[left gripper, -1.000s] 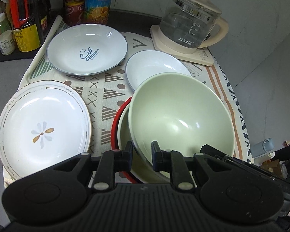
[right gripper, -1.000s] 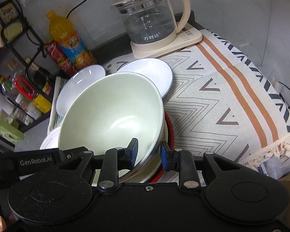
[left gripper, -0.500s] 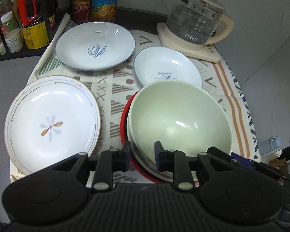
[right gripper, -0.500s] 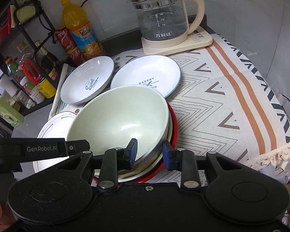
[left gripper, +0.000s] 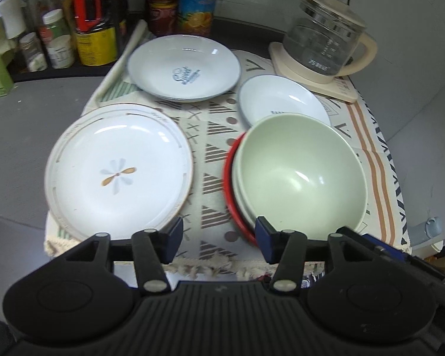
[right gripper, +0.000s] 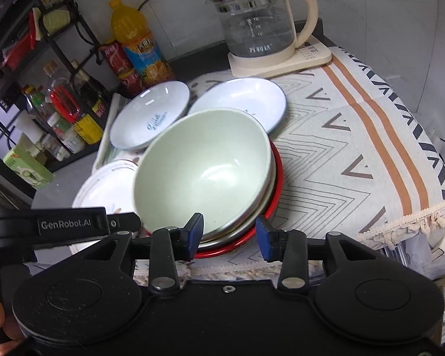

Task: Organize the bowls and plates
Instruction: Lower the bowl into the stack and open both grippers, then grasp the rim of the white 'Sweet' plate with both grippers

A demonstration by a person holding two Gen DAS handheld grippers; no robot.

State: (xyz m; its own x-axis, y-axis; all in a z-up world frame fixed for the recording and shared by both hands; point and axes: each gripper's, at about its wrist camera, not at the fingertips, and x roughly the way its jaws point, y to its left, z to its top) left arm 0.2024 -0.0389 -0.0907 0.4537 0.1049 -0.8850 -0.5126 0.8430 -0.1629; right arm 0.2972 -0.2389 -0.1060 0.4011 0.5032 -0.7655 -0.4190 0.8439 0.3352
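Observation:
A pale green bowl (left gripper: 302,178) (right gripper: 204,169) sits nested in a cream bowl on a red plate (left gripper: 229,184) (right gripper: 277,178), on the patterned cloth. My left gripper (left gripper: 219,237) hangs back at the stack's near left. Its jaws are opening, with only cloth between them. My right gripper (right gripper: 230,234) is at the stack's near edge, jaws opening. The stack's rim shows in the gap, but the pads do not press on it. A flower plate (left gripper: 118,169) (right gripper: 103,187), a "Sweet" plate (left gripper: 184,68) (right gripper: 151,118) and a smaller white plate (left gripper: 281,101) (right gripper: 246,98) lie around the stack.
A glass kettle (left gripper: 323,44) (right gripper: 258,26) stands on its cream base at the back right. Bottles and cans (left gripper: 192,3) (right gripper: 133,44) line the back, with a rack of jars (left gripper: 56,41) to the left. The cloth's fringed edge (right gripper: 406,216) hangs over the table's near side.
Both grippers held the green bowl's rim tilted above the stack, set it down into the stack and let go. Their jaws have widened and both have drawn back.

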